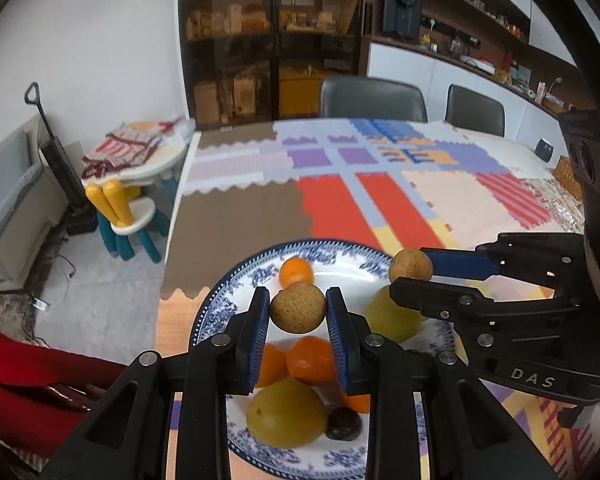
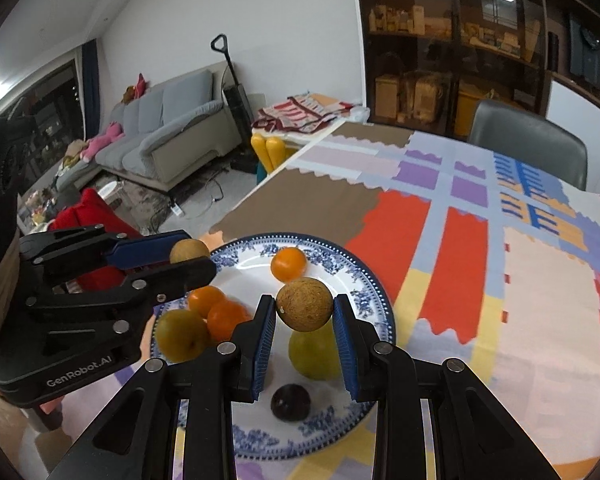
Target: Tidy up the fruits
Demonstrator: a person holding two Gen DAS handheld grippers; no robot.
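Observation:
A blue-and-white plate (image 1: 220, 292) holds several small oranges (image 1: 296, 273), two yellow-green fruits (image 1: 286, 412) and a dark round fruit (image 1: 343, 423). My left gripper (image 1: 298, 307) is shut on a small brown round fruit (image 1: 298, 307) and holds it above the plate. My right gripper (image 2: 305, 310) is shut on a second brown round fruit (image 2: 305, 310), also above the plate (image 2: 364, 280). Each gripper shows in the other's view: the right one (image 1: 411, 276) at the plate's right, the left one (image 2: 190, 258) at its left.
The plate lies near the front edge of a table with a patchwork cloth (image 1: 380, 192). Two grey chairs (image 1: 372, 98) stand at the far side. A child's table and chair (image 1: 136, 184) stand on the floor to the left, with a sofa (image 2: 168, 136) beyond.

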